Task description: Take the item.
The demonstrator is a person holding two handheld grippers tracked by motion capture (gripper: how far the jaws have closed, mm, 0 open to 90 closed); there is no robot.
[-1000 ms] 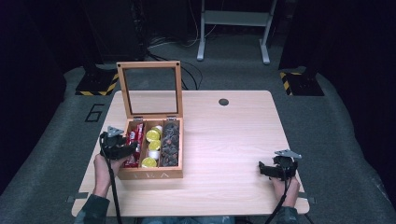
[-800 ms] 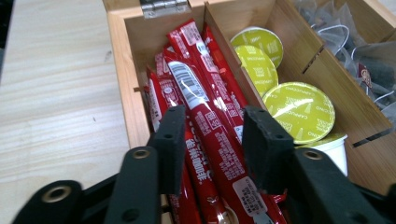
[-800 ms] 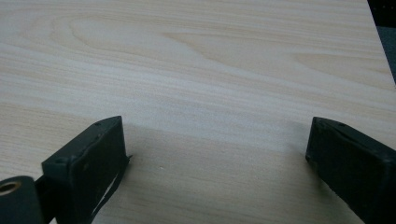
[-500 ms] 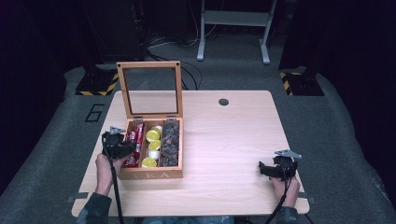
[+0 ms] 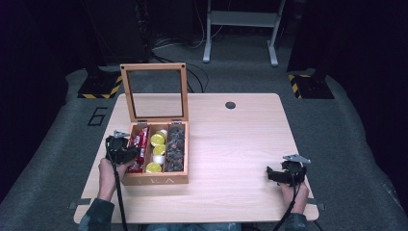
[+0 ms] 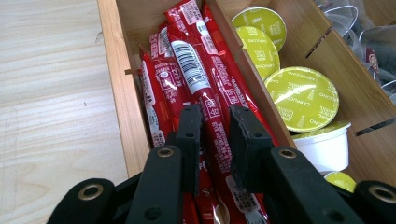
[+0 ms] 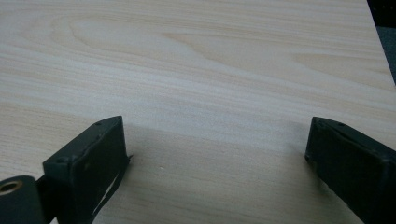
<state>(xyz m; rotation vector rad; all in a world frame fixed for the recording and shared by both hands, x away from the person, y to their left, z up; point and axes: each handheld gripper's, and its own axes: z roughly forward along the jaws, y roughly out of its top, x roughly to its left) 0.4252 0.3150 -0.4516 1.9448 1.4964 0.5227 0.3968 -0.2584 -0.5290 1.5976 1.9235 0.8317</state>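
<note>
Wooden box (image 5: 155,180), lid up, sits left on table (image 5: 231,144); three compartments. Left one: red stick packets (image 6: 196,79), count unclear, several. Middle: four green-lidded capsules (image 6: 302,98). Right: dark pile, unclear. Left gripper (image 6: 215,126) jaws narrowed around one packet. Right gripper (image 7: 215,140) jaws wide apart, nothing between, near table's front right edge; bare tabletop ahead.
</note>
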